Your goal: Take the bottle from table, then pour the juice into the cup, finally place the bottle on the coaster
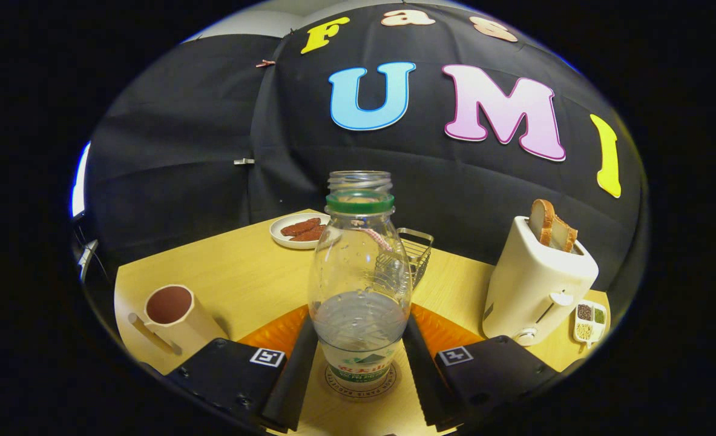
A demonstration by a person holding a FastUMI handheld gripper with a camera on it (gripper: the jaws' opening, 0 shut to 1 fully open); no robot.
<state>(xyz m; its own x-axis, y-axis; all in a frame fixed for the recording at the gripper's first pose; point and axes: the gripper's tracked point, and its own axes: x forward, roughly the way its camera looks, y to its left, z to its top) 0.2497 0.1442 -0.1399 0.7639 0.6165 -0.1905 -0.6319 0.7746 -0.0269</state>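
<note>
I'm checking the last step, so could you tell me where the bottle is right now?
In the gripper view, the bottle stands upright on the round coaster, between the gripper's two fingers, with the cup off to its left.

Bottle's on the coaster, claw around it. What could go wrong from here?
1. The bottle is uncapped with liquid left; a snag as the claw withdraws could tip it.
2. Whether the fingers have released it is unclear.
3. The cup stands close beside the claw; a wide retreat might clip it.
</note>
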